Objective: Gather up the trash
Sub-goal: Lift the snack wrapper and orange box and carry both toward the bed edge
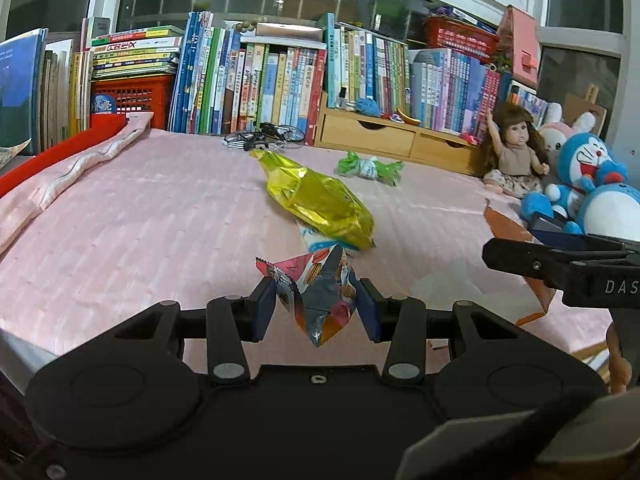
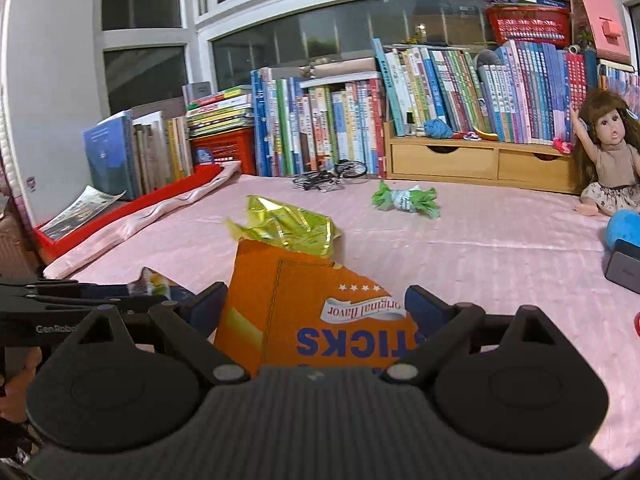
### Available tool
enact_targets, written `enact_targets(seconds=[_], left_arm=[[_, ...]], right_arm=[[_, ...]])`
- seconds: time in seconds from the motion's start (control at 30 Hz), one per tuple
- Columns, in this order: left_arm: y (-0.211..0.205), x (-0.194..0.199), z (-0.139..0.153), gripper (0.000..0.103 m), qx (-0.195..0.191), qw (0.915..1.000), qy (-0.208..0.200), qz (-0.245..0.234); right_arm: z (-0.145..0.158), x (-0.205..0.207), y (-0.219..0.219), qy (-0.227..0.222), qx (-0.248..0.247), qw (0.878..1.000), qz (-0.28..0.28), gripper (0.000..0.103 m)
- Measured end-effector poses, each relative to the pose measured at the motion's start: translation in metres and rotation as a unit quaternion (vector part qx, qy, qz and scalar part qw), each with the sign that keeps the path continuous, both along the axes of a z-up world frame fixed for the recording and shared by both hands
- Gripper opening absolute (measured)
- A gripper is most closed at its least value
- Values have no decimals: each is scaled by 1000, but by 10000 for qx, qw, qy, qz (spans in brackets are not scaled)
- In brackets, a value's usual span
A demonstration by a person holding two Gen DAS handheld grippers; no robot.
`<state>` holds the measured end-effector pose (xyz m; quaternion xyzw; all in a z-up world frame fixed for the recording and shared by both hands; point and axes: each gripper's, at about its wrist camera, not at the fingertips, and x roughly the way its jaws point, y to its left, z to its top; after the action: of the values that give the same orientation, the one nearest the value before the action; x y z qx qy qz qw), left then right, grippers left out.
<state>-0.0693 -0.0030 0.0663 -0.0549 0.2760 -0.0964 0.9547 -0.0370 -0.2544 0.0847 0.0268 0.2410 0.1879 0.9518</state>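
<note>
We see the left gripper (image 1: pixel 316 308) clenched partway on a crumpled pink-and-orange printed snack wrapper (image 1: pixel 318 296), both blue pads pressing its sides above the pink bedspread (image 1: pixel 140 220). The right gripper (image 2: pixel 316 312) stands wide, its pads against the edges of a flat orange cardboard snack box (image 2: pixel 304 312), grasping it. A crinkled yellow foil bag (image 1: pixel 320 200) and a green twisted wrapper (image 1: pixel 368 168) lie on the bedspread beyond.

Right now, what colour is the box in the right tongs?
Orange, with blue lettering and a white ribbon label: the box, clearest in the right wrist view.
</note>
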Motion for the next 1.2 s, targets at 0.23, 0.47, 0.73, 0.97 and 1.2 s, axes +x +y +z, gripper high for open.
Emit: enact_targets(seconds=[0.23,0.47,0.73,0.97,1.2], left_arm=[[-2,-22,0,42,-9,9999,38,-154],[-3,-40,-6,42,-12,9995,185,-262],[-1,-56,-22,42,35,9984,452,-338],[1,-62,-40,42,84,9969,713,-307],[4,-66,-57,42,112,9949,957,-298]], right_arm=[[4,-21,5,-26,106,9998,194,94],[3,-43,9,30,177,9992,365,94],[-8,-64,18,134,16,9982,583,94],[-23,-74,23,311,-93,9971,687,94],[-40,-81,24,593,-84,9951,789,94]])
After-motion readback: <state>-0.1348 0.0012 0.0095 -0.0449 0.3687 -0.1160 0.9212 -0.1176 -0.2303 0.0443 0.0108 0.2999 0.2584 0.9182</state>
